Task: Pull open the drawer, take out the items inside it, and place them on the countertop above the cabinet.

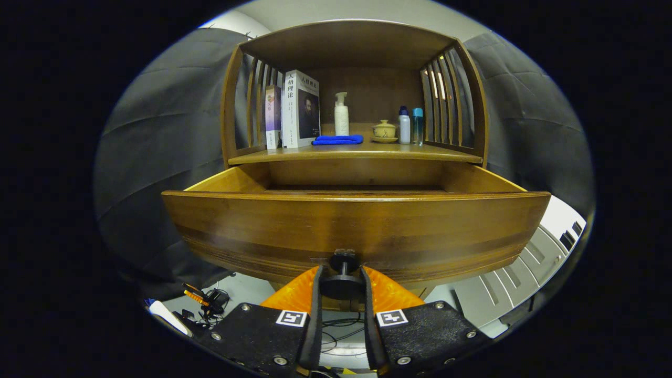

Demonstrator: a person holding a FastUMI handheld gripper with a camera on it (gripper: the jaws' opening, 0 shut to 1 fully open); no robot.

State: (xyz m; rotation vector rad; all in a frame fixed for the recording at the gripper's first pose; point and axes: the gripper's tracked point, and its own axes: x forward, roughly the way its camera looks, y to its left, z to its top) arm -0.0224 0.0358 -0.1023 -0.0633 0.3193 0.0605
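The wooden drawer (357,226) is pulled far out of the cabinet toward me, and its wide front panel looms just ahead of the fingers. A dark round knob (342,283) sticks out from the bottom middle of that panel. My gripper (342,286) is shut on the knob, one finger pressing each side. From this low angle the drawer's inside is hidden; I see only its side walls and back edge. Above the drawer runs the countertop (446,152).
On the countertop stand two books (294,110), a white pump bottle (342,114), a folded blue cloth (338,139), a small lidded cup on a saucer (385,130) and two small bottles (410,126). Slatted side walls enclose it. Cables and tools (207,299) lie below left.
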